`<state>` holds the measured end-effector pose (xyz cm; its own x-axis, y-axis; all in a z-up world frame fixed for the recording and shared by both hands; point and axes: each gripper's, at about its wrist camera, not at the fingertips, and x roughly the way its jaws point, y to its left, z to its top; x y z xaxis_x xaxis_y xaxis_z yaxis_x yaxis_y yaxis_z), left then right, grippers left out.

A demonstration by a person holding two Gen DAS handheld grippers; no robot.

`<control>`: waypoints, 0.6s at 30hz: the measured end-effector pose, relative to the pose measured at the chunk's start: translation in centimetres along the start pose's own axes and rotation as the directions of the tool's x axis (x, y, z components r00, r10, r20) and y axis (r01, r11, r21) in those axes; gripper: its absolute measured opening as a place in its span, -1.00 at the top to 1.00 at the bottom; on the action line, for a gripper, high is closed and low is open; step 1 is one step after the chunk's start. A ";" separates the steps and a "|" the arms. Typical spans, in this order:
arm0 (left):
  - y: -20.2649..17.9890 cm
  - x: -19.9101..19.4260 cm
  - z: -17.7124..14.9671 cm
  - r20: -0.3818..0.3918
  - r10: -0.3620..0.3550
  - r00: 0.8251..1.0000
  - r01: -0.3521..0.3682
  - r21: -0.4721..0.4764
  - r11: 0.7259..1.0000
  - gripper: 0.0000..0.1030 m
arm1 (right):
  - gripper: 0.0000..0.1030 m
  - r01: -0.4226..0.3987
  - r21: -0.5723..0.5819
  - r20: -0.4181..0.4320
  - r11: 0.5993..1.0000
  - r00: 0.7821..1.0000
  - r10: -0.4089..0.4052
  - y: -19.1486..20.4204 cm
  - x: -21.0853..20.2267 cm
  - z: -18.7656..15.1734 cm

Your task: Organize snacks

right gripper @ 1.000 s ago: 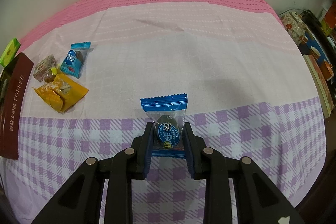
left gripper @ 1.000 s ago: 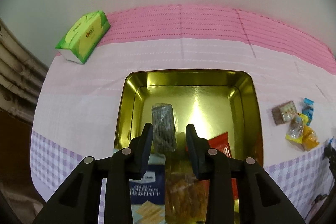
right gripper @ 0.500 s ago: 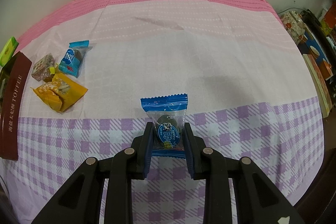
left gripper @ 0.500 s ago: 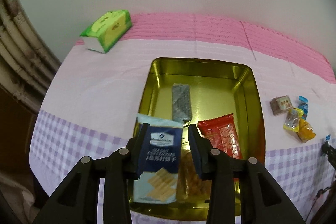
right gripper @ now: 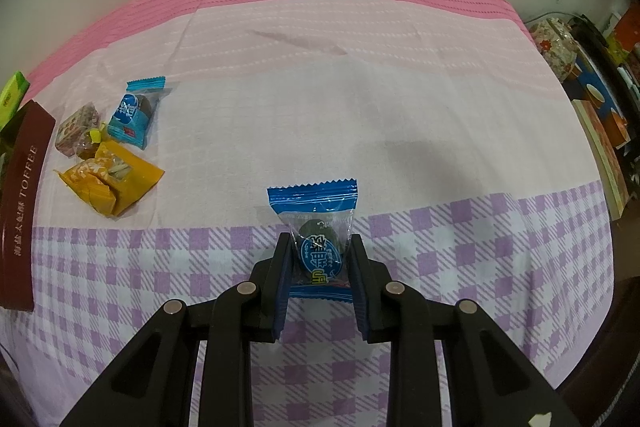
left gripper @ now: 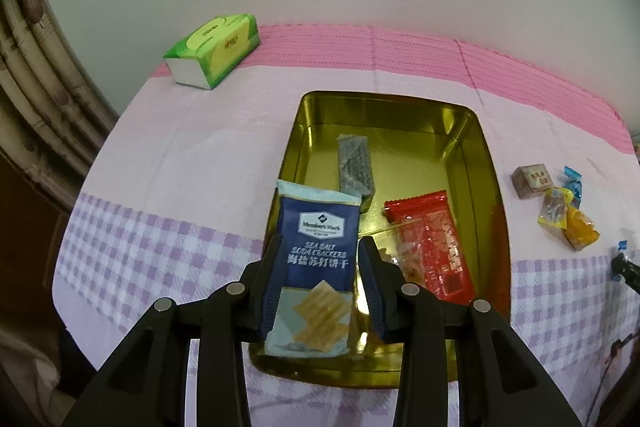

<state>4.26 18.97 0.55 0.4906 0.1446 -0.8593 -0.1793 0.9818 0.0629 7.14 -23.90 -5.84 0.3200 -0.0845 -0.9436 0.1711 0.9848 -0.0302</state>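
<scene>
progress is partial. at far left a green tissue box (left gripper: pixel 214 49) sits on the pink and lilac checked tablecloth (left gripper: pixel 180 163), apart from the sorting. the gold rectangular metal tin (left gripper: pixel 490 187) already contains a grey foil-wrapped bar (left gripper: pixel 354 167), a red plastic snack packet (left gripper: pixel 434 239) and, low in the tin, what may be a clear bag of orange pieces, mostly hidden. the left gripper (left gripper: pixel 320 287) has its jaws set moderately apart around the navy and pale-blue soda cracker packet (left gripper: pixel 316 259); the left pad meets the packet edge, a gap shows at the right pad, so a firm hold cannot be confirmed. the packet is over the near-left part of the tin. right of the tin, a brown cube sweet (left gripper: pixel 532 181), a blue-wrapped candy (right gripper: pixel 134 113) and orange-yellow wrapped snacks (right gripper: pixel 112 181) remain loose on the cloth. the right gripper (right gripper: pixel 320 263) is clamped nearly closed on a blue-edged clear candy wrapper (right gripper: pixel 316 231), low over the checked cloth well right of the tin. remaining: tin this candy and the loose group.
</scene>
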 end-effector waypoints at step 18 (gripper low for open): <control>1.2 -0.3 -1.0 0.035 0.029 0.999 -0.029 -0.024 0.999 0.26 | 0.54 0.024 0.005 0.012 1.000 1.000 -0.024 2.1 -1.7 0.6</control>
<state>3.08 20.01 0.37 0.5144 0.1777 -0.8389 -0.2135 0.9740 0.0754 7.49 -21.76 -4.08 0.3265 -0.1101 -0.9388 0.1831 0.9817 -0.0515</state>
